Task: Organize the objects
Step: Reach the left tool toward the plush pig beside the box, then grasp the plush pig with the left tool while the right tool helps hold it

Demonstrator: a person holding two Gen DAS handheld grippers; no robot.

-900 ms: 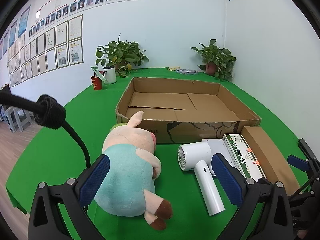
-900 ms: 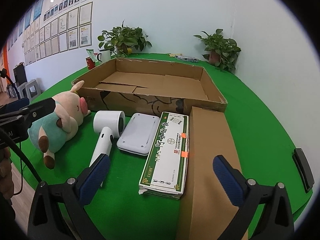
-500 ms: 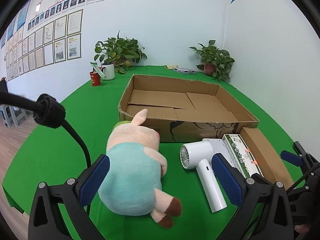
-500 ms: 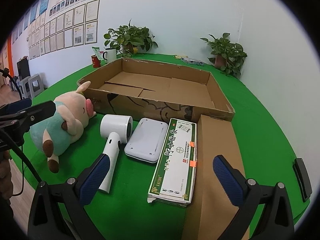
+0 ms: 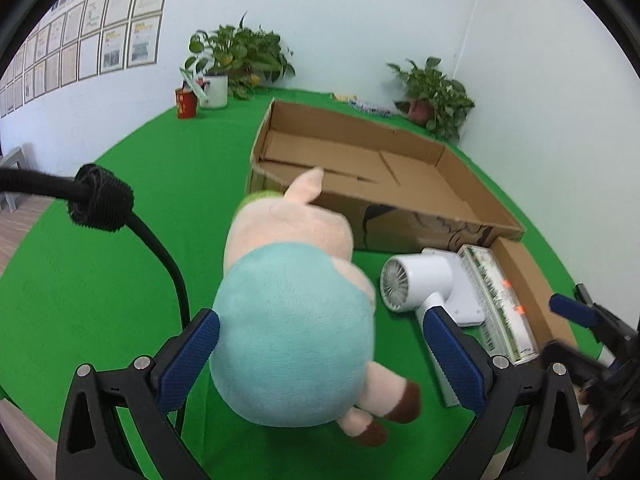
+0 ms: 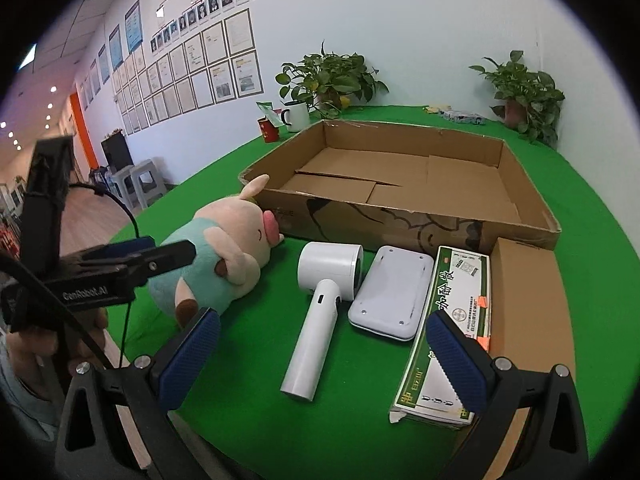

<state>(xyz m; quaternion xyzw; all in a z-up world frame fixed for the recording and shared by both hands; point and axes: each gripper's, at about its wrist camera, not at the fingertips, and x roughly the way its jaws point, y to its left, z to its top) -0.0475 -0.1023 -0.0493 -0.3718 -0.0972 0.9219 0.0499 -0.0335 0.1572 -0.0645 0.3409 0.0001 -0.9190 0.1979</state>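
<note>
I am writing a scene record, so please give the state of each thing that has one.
Large brown cardboard box: open, empty.
Pink plush pig in teal shirt: lying on its side, between the open left tongs.
White hair dryer: lying flat.
Green-and-white printed carton: lying flat, closed.
Right tongs: open, empty.

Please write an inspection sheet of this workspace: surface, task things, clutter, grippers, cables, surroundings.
Surface: green cloth on table.
Job's things: plush pig, hair dryer, white case, green-white carton and brown box lie in a row before an empty cardboard tray.
Clutter: red cup, white mug, small packets at far edge.
Grippers: left gripper open, astride the pig's body; right gripper open, holding nothing.
Cables: black cable beside left gripper.
Surroundings: two potted plants, framed papers on wall, stools.
</note>
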